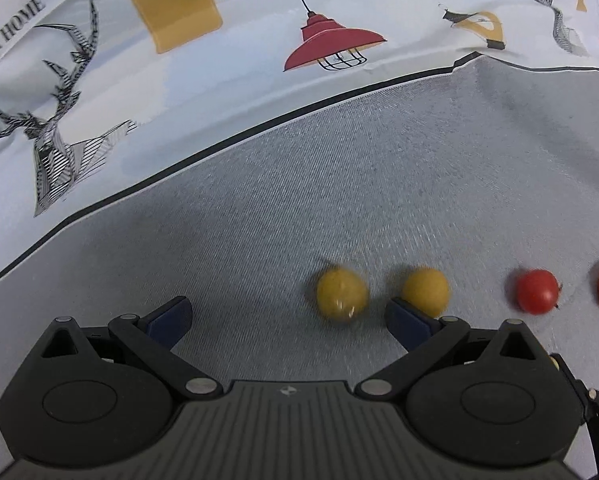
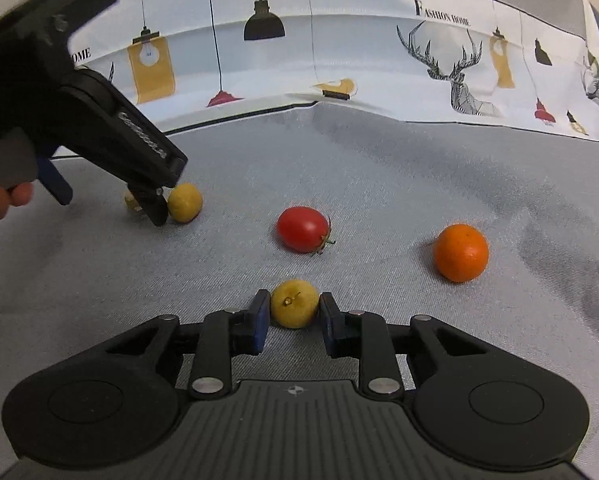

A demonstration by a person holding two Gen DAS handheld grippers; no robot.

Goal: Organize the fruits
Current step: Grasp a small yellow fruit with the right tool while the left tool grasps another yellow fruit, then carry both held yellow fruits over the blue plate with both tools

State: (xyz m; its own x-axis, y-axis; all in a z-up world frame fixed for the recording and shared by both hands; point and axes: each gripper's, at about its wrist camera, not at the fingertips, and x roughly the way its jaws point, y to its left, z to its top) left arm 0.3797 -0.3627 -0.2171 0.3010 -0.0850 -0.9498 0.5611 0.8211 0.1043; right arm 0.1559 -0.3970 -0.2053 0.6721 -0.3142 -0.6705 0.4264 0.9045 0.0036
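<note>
Fruits sit spread over the grey tabletop (image 2: pixel 379 184): right hand-held gripper (image 2: pixel 294 312) is clamped on a small yellow fruit (image 2: pixel 294 309), while the left hand-held gripper (image 1: pixel 289 318) hangs wide open near two more yellow ones (image 1: pixel 342 294), with a tomato (image 2: pixel 302 229) and orange (image 2: pixel 460 253) nearby.

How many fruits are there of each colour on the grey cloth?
Yellow: 3, one in the right claw, one beside the left claw's tip, one mostly hidden behind it
Red: 1
Orange: 1
Total: 5
</note>
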